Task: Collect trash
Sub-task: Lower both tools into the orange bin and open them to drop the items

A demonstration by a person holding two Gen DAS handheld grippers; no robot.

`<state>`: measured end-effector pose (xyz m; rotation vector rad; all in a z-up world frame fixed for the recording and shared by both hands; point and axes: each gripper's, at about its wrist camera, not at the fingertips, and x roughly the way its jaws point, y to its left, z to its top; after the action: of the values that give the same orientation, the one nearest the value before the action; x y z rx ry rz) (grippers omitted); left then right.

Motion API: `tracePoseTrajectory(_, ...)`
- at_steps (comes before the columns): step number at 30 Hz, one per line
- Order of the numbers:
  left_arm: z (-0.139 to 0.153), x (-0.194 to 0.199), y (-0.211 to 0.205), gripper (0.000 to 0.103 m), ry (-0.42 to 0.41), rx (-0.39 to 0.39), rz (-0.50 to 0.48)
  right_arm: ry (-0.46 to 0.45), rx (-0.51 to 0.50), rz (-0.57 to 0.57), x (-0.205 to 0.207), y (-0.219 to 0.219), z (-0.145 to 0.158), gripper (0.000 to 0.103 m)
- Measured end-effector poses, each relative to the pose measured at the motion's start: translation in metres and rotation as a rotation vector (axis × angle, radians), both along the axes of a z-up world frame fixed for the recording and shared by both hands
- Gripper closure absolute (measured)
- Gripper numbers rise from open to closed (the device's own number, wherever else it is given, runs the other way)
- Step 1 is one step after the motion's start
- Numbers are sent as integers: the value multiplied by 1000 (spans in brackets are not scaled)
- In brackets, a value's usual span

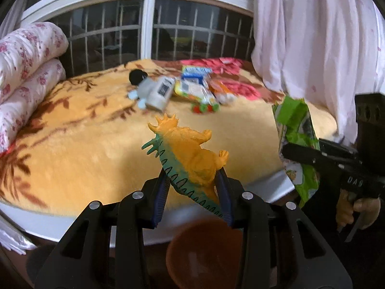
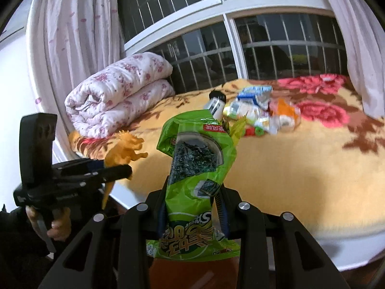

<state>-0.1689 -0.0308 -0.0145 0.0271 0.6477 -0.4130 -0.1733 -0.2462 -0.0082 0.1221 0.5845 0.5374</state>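
Note:
My left gripper [image 1: 192, 175] is shut on an orange and green toy dinosaur [image 1: 190, 151], which sticks up between the blue pads over the near edge of the bed. My right gripper [image 2: 193, 185] is shut on a crumpled green snack bag [image 2: 192, 159] held upright. In each wrist view the other gripper also shows: the right gripper [image 1: 296, 153] with the green bag [image 1: 296, 125], and the left gripper [image 2: 120, 168] with the dinosaur [image 2: 125, 149]. A pile of wrappers [image 1: 199, 89] and a white bottle with a black cap [image 1: 158, 91] lie on the blanket farther back.
A brown round bin [image 1: 204, 248] sits on the floor below the left gripper. The bed carries a yellow floral blanket [image 1: 96, 149], with a rolled flowered quilt [image 2: 120, 91] at its left end. Behind are a barred window [image 1: 149, 31] and pink curtains [image 1: 312, 36].

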Motion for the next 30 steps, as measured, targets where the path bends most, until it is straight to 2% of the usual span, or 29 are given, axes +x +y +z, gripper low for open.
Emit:
tracePoseTrajectory(6,-24,-28,-5,66,77,28,-64,107,-34,28,-32,7,-21,69)
tracePoseTrajectory(12,-58,-37,-10,66,211,62,-99,266,-137,62,-43,23,-53,69)
tracePoseTrajectory(15,-73,-32,-12,66,278,77,-106,383,-193,52,-33,32,-75,69)
tracePoseTrajectory(17,-84,-27,-14,66,328,92,-107,427,-207,49,-28,35,-86,69)
tracePoseTrajectory(24,-139,0,-24,66,577,207,-62,641,-278,56,1,48,-140,69)
tracePoseTrajectory(26,-155,7,-25,66,654,216,-60,710,-282,63,10,50,-159,69)
tracePoseTrajectory(30,-176,16,-26,66,740,231,-60,798,-322,63,21,54,-188,69)
